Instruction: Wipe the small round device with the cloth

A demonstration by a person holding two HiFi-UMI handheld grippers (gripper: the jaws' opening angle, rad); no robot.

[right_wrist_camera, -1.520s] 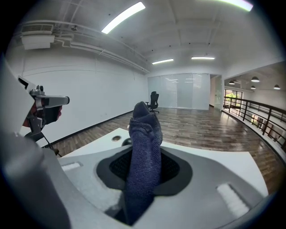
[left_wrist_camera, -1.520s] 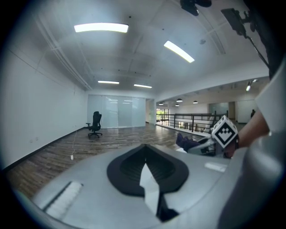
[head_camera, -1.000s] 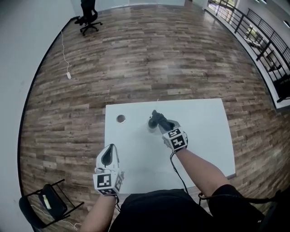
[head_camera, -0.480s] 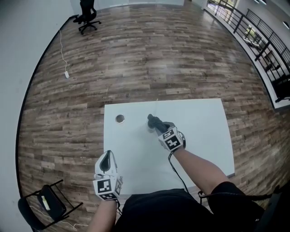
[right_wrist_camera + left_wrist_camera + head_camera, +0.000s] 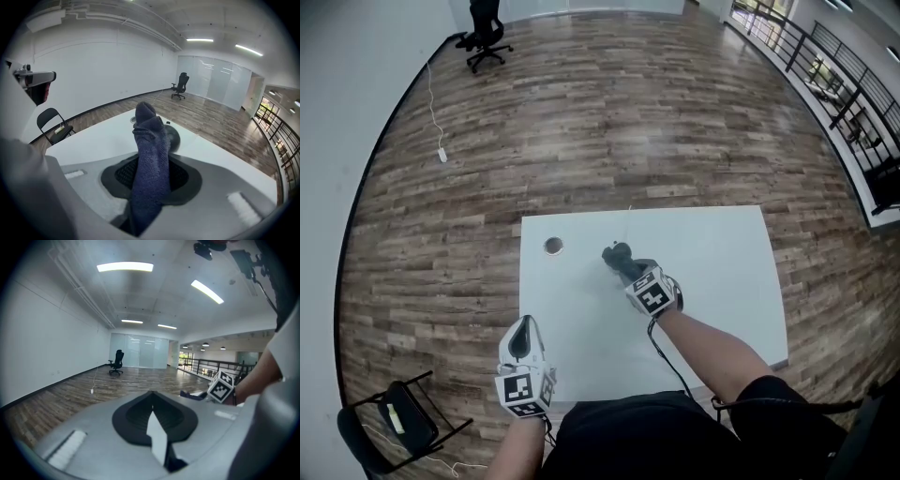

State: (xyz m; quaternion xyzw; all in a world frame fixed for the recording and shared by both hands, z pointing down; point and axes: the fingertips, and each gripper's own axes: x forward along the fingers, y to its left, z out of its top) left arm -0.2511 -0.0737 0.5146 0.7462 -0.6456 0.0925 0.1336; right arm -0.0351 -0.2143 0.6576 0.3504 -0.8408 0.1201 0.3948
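The small round device (image 5: 623, 251) is a dark dome at the middle of the white table (image 5: 722, 272), with a thin cable running to the far edge. In the right gripper view the device (image 5: 174, 137) shows just behind the dark blue cloth (image 5: 149, 140). My right gripper (image 5: 630, 266) is shut on the cloth (image 5: 613, 251), which sticks out ahead of the jaws and lies against the device. My left gripper (image 5: 523, 330) hovers near the table's front left, jaws together with nothing between them. In the left gripper view my left gripper (image 5: 151, 393) points toward the right gripper's marker cube (image 5: 221, 386).
A small silver ring-shaped object (image 5: 552, 246) stands on the table left of the device. A folding chair (image 5: 398, 417) is on the floor at the near left, an office chair (image 5: 483, 36) far off. A railing (image 5: 825, 66) runs along the right.
My right gripper with the cloth has sunk a little and tilted further down onto the device. My left gripper has drawn back toward the table's near edge.
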